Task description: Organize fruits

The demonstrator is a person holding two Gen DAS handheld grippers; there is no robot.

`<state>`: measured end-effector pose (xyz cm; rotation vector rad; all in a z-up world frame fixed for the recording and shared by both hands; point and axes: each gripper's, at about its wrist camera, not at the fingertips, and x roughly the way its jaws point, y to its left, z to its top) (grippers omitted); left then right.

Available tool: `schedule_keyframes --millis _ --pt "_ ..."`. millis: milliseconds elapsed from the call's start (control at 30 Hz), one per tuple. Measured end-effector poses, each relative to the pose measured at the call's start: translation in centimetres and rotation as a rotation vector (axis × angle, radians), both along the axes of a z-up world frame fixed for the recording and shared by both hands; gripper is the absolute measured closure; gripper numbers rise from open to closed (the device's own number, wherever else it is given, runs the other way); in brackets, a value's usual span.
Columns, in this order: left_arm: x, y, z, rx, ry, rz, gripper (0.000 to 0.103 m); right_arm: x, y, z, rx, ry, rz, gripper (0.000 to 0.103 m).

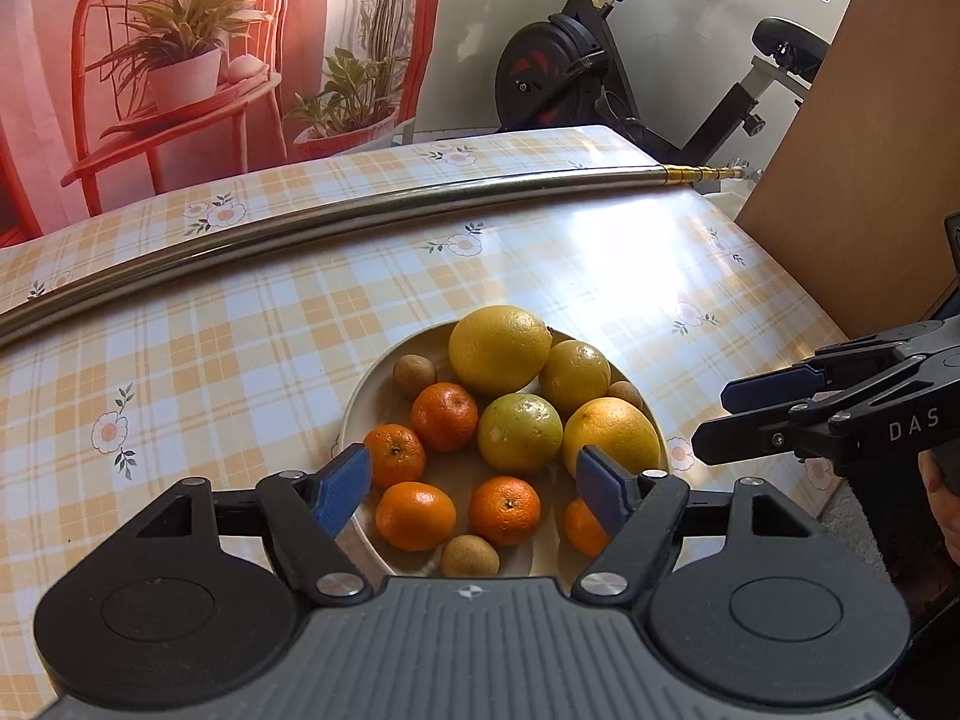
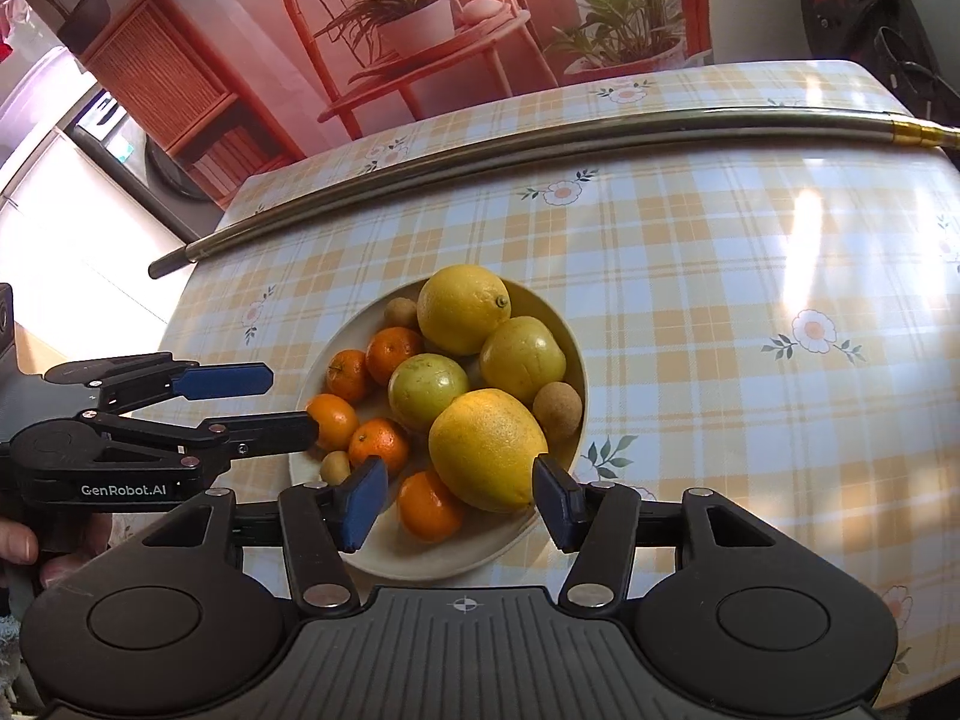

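A cream plate (image 1: 360, 414) (image 2: 555, 312) on the checked table holds several yellow citrus fruits (image 1: 499, 350) (image 2: 487, 449), several small oranges (image 1: 504, 510) (image 2: 378, 443) and a few brown kiwis (image 1: 470, 556) (image 2: 557, 403). My left gripper (image 1: 474, 489) (image 2: 288, 399) is open and empty, hovering over the near side of the plate. My right gripper (image 2: 456, 501) (image 1: 717, 417) is open and empty, near the large yellow fruit at the plate's right side.
A long metal rod (image 1: 360, 222) (image 2: 540, 138) lies across the far part of the table. A brown board (image 1: 870, 138) stands at the right edge. An exercise bike (image 1: 600, 66) stands behind the table. A printed backdrop hangs at the back.
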<state>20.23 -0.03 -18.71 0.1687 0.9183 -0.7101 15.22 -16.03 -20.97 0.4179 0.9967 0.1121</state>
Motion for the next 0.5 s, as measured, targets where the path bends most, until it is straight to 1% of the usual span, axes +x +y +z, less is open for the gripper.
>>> schedule_keyframes --millis 67,100,167,200,233,267,333,500 --pt "-0.2 0.3 0.7 -0.003 -0.022 0.026 0.012 -0.3 -0.1 0.5 -0.022 -0.024 -0.006 0.037" --pt "-0.3 0.6 1.1 -0.011 -0.033 0.036 0.011 -0.4 -0.2 0.8 -0.035 -0.034 -0.009 0.033" --pt "-0.4 1.0 1.8 -0.027 -0.047 0.059 0.009 -0.7 -0.3 1.3 -0.067 -0.054 -0.020 0.019" --pt "-0.4 1.1 2.1 -0.034 -0.053 0.071 0.005 -0.9 -0.3 1.5 -0.073 -0.064 -0.022 0.016" --pt "-0.6 1.3 2.5 -0.046 -0.067 0.089 0.002 -1.0 -0.4 1.7 -0.077 -0.073 -0.024 0.009" --pt "-0.8 1.5 2.8 -0.056 -0.080 0.103 0.000 -1.1 -0.4 2.0 -0.082 -0.084 -0.026 0.006" --pt "-1.0 1.7 3.4 -0.071 -0.098 0.129 0.000 -1.3 -0.4 2.5 -0.085 -0.102 -0.030 0.000" --pt "-1.9 2.1 4.7 -0.087 -0.136 0.168 0.000 -1.8 -0.6 3.4 -0.080 -0.133 -0.036 0.000"
